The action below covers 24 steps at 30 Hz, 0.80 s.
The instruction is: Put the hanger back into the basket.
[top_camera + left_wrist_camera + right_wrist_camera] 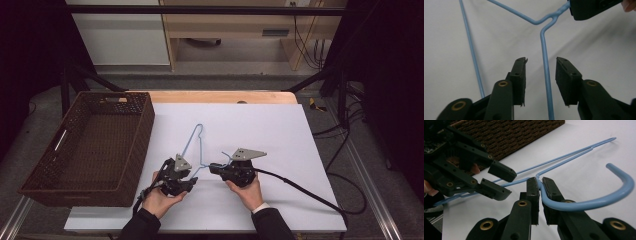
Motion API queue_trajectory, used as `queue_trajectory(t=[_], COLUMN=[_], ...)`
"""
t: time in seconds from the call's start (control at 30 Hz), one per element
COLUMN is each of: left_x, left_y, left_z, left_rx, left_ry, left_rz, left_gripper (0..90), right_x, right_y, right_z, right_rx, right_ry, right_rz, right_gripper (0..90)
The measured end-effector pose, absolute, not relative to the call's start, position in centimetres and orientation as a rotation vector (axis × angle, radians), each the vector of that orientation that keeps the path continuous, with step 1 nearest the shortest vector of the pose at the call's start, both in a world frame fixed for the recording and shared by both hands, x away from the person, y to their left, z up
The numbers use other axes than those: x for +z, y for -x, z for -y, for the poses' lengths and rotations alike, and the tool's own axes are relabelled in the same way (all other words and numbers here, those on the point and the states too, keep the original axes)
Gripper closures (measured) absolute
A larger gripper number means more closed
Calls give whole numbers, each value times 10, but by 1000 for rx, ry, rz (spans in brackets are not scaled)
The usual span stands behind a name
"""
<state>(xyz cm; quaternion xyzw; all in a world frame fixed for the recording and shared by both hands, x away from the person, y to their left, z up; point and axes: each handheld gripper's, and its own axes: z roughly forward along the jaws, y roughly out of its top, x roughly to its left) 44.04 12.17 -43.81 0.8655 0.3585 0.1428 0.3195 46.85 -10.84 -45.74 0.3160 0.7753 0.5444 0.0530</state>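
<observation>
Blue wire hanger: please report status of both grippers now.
Right gripper shut on blue wire hanger at its neck. Left gripper open, jaws either side of one wire arm. Brown woven basket to the left, apart.

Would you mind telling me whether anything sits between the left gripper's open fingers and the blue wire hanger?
Nothing visible does. The left gripper is open with a straight run of the thin blue wire hanger already between its fingers, over bare white table. The right gripper is shut on the hanger's neck.
</observation>
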Motion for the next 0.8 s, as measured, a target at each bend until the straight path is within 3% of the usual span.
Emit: queue_trajectory(t=[0.2,0.43,0.8], left_x=[-440,-438,-419], left_y=[-438,-433,-428], left_z=[-116,-114,-125], left_rx=[408,468,521], left_ry=[-2286,-2265,-2188], left_rz=[-933,-959,-947], left_gripper=[838,862,869], right_x=[-456,-454,-441], right_y=[-468,-467,-457], right_z=[109,109,118], right_rx=[1655,1660,1621], right_ry=[-955,-952,-912], right_rz=[-2350,-2341,-2312], right_gripper=[844,841,699])
